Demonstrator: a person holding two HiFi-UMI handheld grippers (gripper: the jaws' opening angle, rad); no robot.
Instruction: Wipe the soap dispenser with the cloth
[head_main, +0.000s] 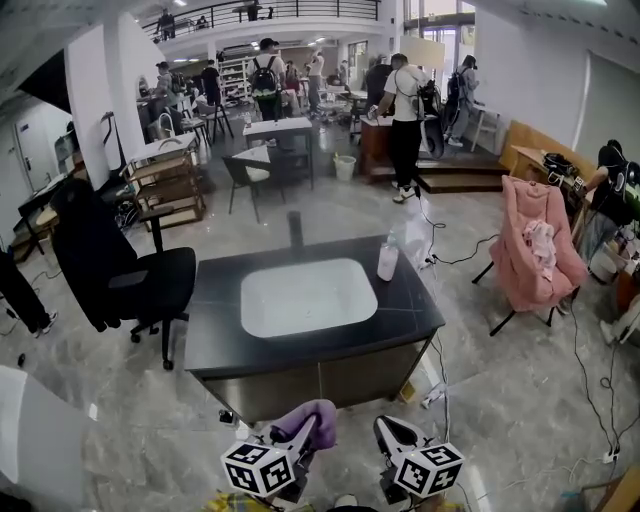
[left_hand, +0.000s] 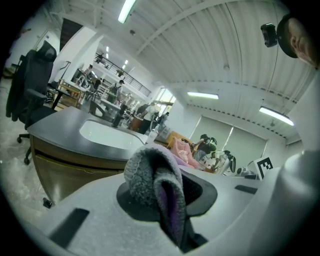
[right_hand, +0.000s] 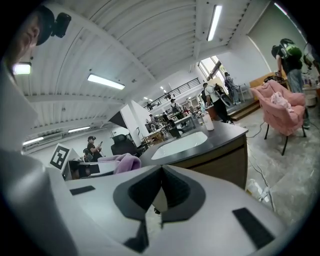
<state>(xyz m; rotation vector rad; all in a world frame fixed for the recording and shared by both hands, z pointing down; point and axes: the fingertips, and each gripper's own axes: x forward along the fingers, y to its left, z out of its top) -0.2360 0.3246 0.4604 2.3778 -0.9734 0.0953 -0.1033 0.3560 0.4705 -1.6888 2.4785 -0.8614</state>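
While both claws hang side by side on the near side of the basin (head_main: 308, 297), short of the front edge of the surface (head_main: 215, 325), they are held almost level and tip only slightly down toward it. Each carries its black-and-white marker cube at the back. The left claw (left_hand: 166, 196) is clenched on the cloth (left_hand: 150, 170), a fuzzy grey and purple plush piece folded into a thick hump that bulges up and out from between the black pads. The right claw (right_hand: 160, 192) is clenched with nothing in it, its dark textured pads meeting edge to edge inside pale grey, smooth plastic shells. The basin is a white rounded rectangle sunk into a dark, glossy slab that rests on a brown cabinet. The soap dispenser (head_main: 388, 260) stands upright by the basin's far right corner, a pale, see-through bottle, well apart from both claws. A dark, slim faucet post (head_main: 295, 229) rises behind the basin's far edge.
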